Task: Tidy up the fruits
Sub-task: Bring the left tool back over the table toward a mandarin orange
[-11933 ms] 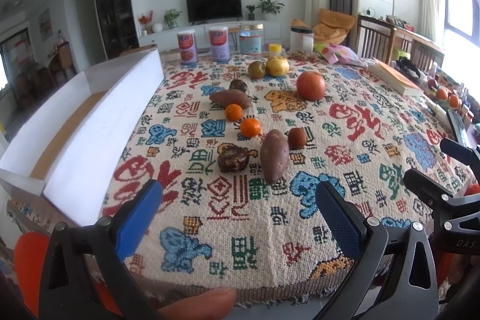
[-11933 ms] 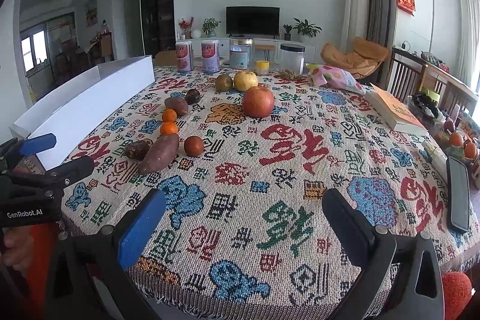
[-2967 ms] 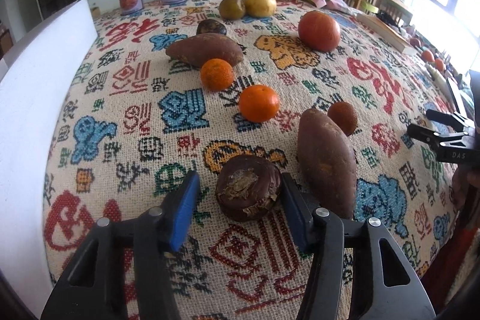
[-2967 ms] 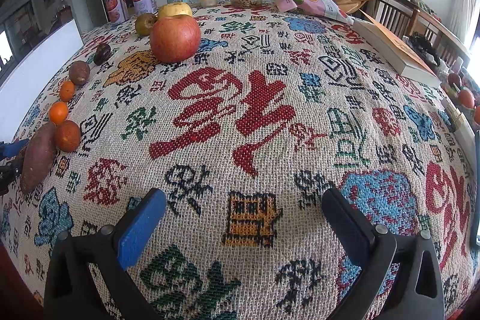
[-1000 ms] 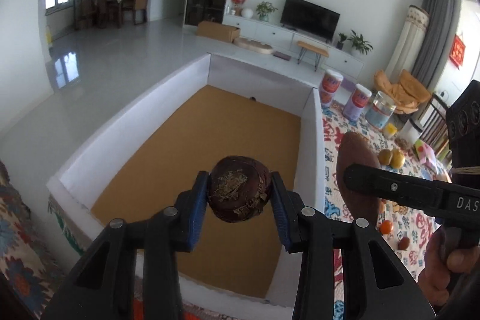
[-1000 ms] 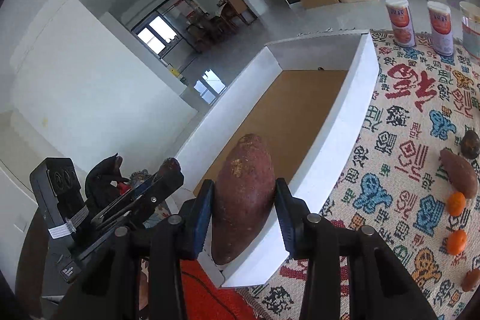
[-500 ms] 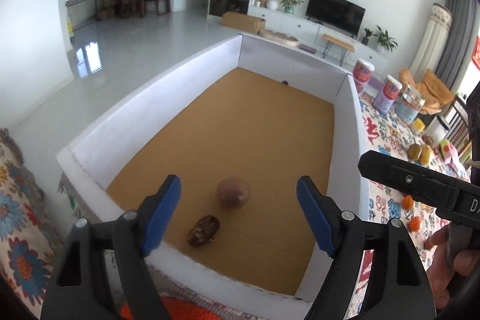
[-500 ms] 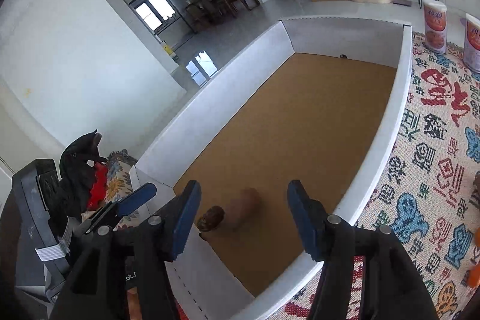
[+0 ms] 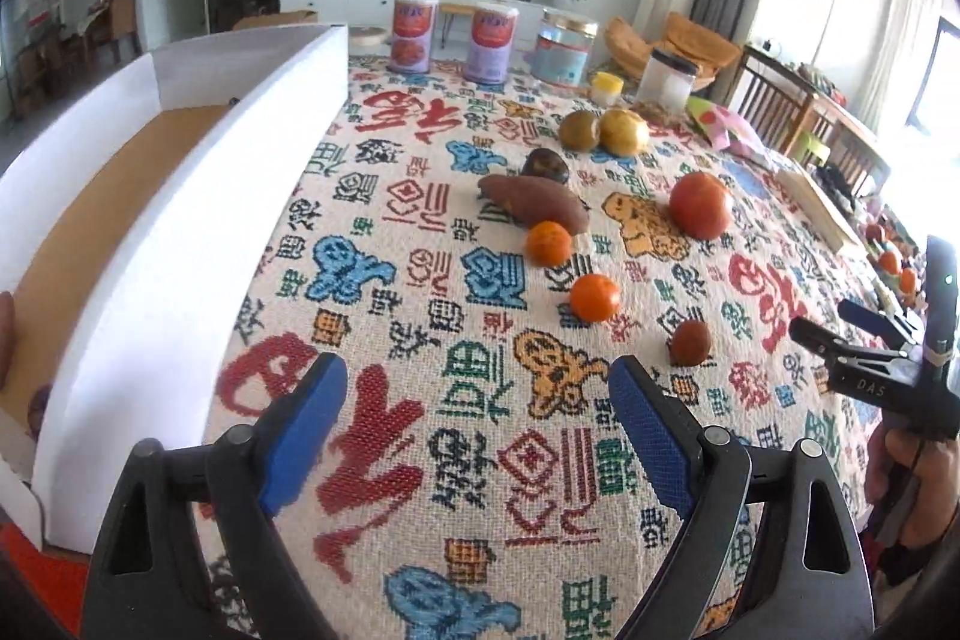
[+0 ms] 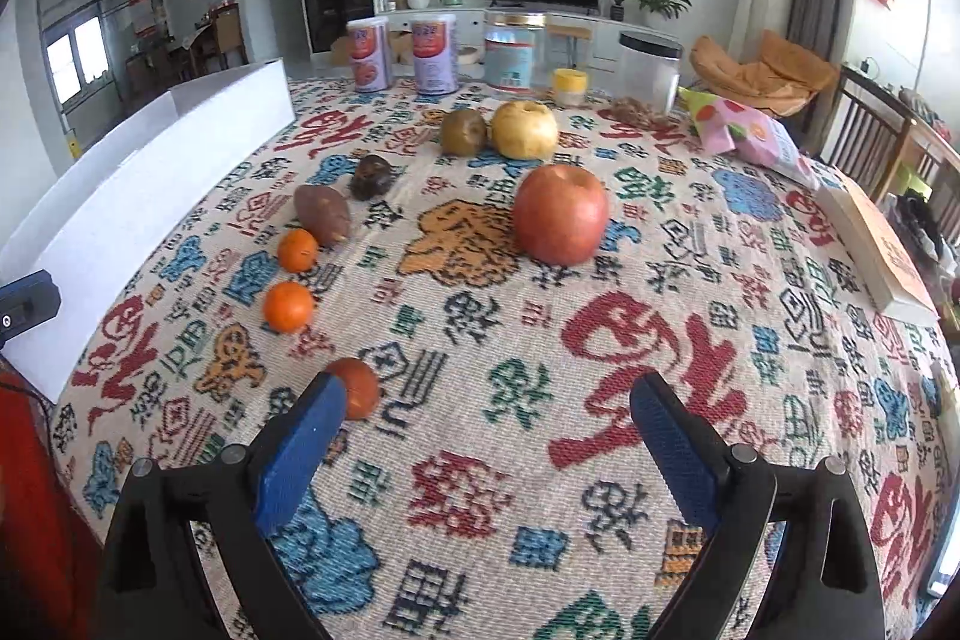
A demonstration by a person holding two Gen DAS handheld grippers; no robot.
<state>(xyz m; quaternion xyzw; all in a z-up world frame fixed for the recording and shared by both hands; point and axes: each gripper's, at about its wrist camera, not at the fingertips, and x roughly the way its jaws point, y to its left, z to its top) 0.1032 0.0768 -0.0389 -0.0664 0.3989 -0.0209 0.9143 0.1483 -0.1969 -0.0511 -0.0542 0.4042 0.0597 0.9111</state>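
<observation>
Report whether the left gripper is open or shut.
Open. The left gripper shows its blue jaws spread wide with only tablecloth between them.

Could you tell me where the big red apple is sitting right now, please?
The red apple sits on the patterned tablecloth mid-table in the right wrist view, in front of the yellow pear.

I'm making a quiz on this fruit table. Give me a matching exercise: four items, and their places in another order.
Items:
1. red apple
2. yellow pear
3. sweet potato
4. white box

Places:
A. at the table's left edge
B. touching the green-brown fruit
C. alone, right of the fruit row
D. just behind the farther orange

Pairs: 1-C, 2-B, 3-D, 4-A
</observation>
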